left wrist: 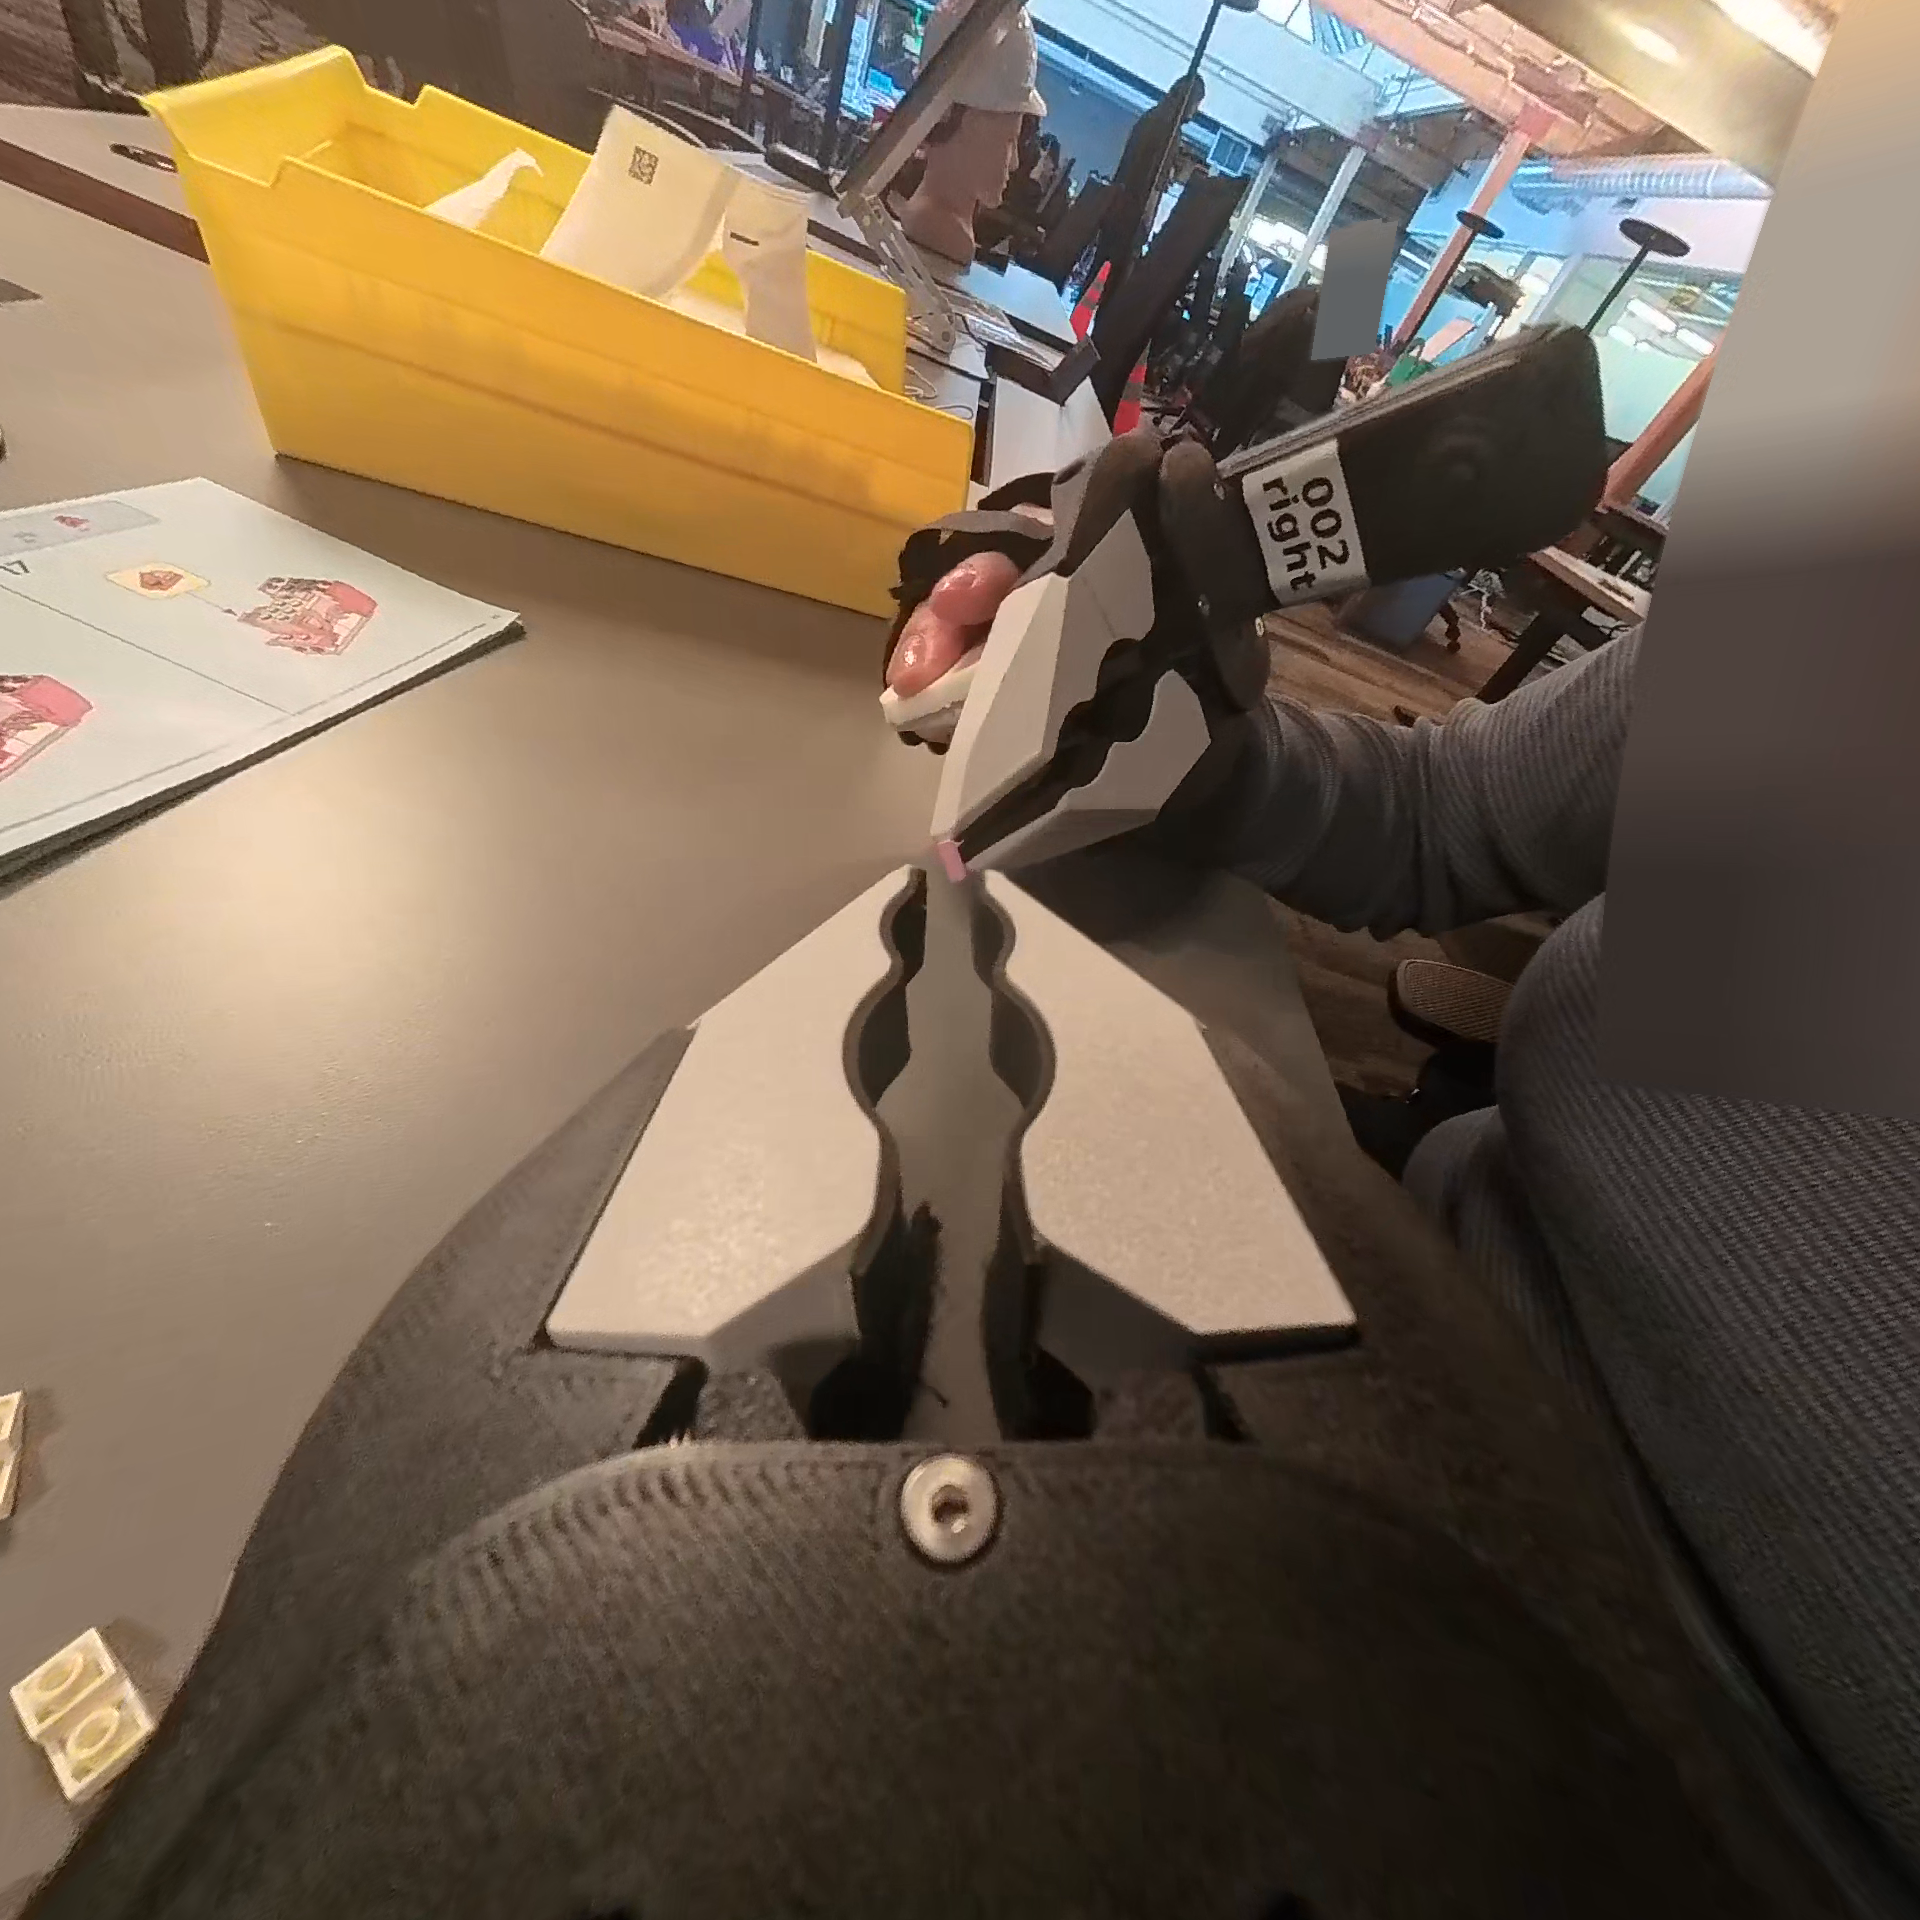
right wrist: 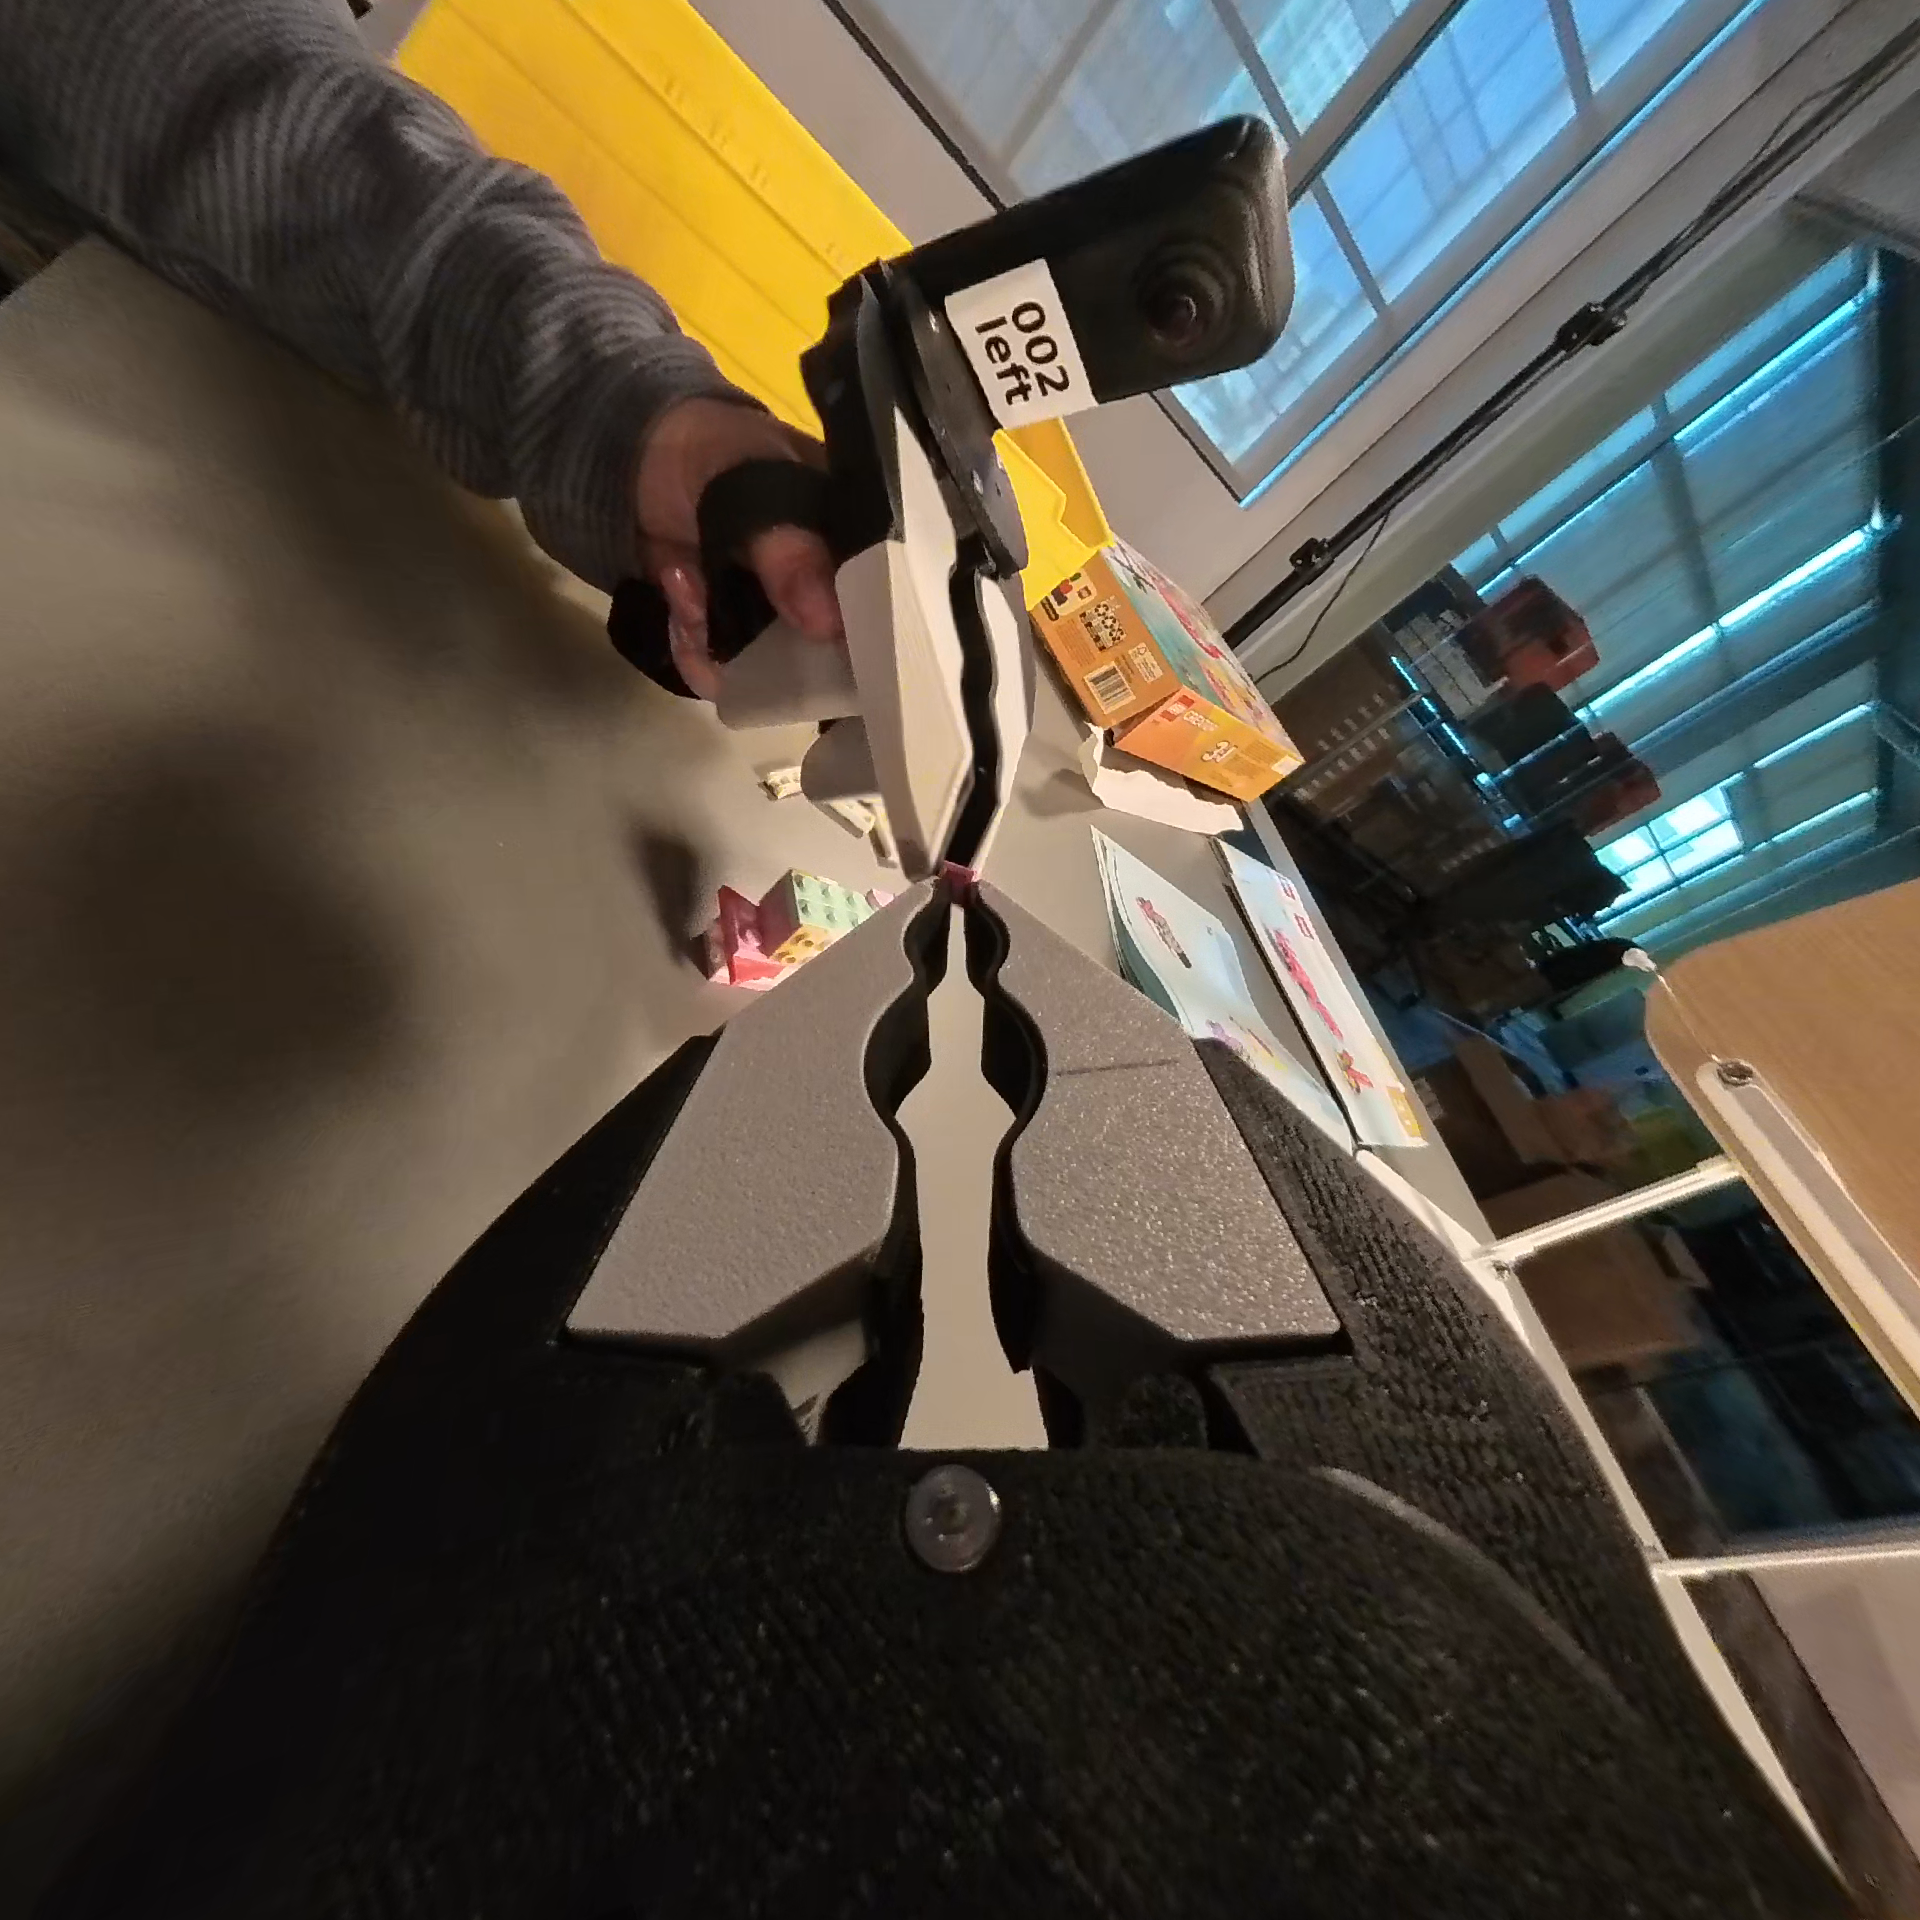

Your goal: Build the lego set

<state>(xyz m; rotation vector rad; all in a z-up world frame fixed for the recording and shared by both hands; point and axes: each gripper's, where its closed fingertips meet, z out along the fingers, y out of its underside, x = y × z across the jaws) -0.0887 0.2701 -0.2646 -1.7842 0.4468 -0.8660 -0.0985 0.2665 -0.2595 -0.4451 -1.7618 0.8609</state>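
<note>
My two grippers meet tip to tip above the grey table [left wrist: 520,883]. A small pink piece [left wrist: 951,860] sits right where the tips meet. My left gripper [left wrist: 948,883] has its fingers closed in on the piece from below. My right gripper [left wrist: 961,847], held by a hand in a grey sleeve, pinches the same piece from above. In the right wrist view my right gripper [right wrist: 954,902] is shut on the pink piece [right wrist: 957,881], and my left gripper [right wrist: 961,854] grips its far end. Both grippers are off the table.
A yellow bin [left wrist: 540,343] with white bags stands at the back. An instruction booklet [left wrist: 208,644] lies to the left. Clear bricks [left wrist: 78,1704] lie near the front left. A pink and mint block build [right wrist: 779,925], an orange box [right wrist: 1164,665] and more booklets [right wrist: 1247,987] lie beyond. Only a small space, under 4 cm, lies between the two pairs of fingers.
</note>
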